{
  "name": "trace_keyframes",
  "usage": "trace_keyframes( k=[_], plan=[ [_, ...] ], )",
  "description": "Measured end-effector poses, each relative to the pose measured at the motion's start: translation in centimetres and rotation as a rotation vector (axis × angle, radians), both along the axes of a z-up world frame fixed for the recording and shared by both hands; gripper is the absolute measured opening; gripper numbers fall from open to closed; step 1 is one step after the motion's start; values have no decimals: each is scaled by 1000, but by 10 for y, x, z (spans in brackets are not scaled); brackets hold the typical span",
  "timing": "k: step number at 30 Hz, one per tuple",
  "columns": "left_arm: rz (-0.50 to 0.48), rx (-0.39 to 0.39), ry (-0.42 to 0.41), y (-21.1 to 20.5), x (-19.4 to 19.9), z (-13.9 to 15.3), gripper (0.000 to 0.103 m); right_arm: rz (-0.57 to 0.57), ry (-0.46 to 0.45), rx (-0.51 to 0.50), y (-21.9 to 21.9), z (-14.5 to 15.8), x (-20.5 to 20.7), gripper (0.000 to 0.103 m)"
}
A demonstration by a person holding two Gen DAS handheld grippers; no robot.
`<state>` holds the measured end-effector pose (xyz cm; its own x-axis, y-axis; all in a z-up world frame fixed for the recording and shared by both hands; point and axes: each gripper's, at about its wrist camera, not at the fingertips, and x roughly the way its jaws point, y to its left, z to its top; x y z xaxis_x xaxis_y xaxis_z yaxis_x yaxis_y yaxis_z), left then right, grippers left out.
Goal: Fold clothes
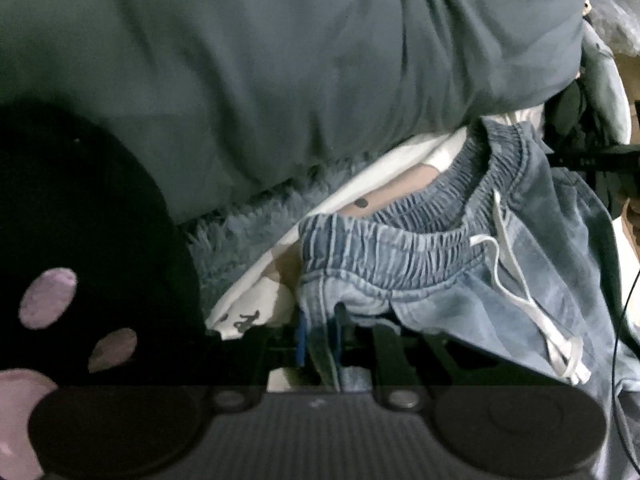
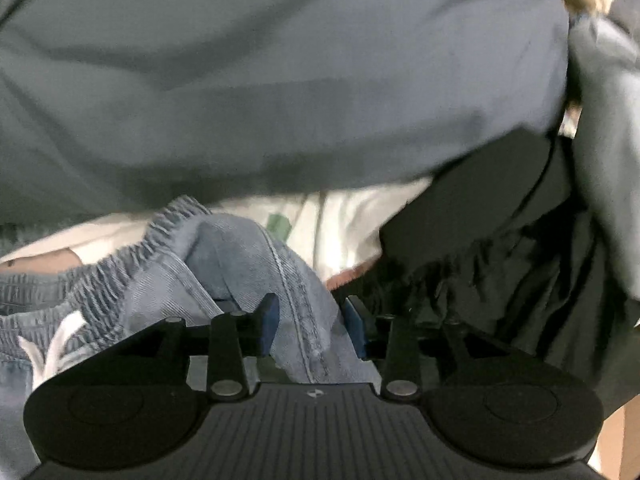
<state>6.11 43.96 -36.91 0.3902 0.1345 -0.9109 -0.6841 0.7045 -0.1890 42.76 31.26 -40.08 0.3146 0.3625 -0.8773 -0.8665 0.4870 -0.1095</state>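
Left wrist view: faded denim shorts (image 1: 440, 264), gathered elastic waistband, white drawstring (image 1: 520, 300)

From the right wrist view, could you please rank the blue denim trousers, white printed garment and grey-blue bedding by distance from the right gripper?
1. Blue denim trousers, between the right gripper's fingers.
2. White printed garment, just beyond, centre.
3. Grey-blue bedding, farthest, across the top.
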Motion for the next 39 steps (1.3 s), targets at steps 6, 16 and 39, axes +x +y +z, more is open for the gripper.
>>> trace_keyframes(
  k=[6, 16, 39],
  plan=[
    [-1, 2, 4, -2, 2, -4, 14, 69, -6, -79, -5, -9, -3, 10],
    [9, 101, -34, -2, -8, 23, 7, 101, -178, -58, -8, 28, -14, 2],
    [15, 212, 36, -30, 2, 37, 18, 32, -166, 42, -70, 101, -18, 41]
  ],
)
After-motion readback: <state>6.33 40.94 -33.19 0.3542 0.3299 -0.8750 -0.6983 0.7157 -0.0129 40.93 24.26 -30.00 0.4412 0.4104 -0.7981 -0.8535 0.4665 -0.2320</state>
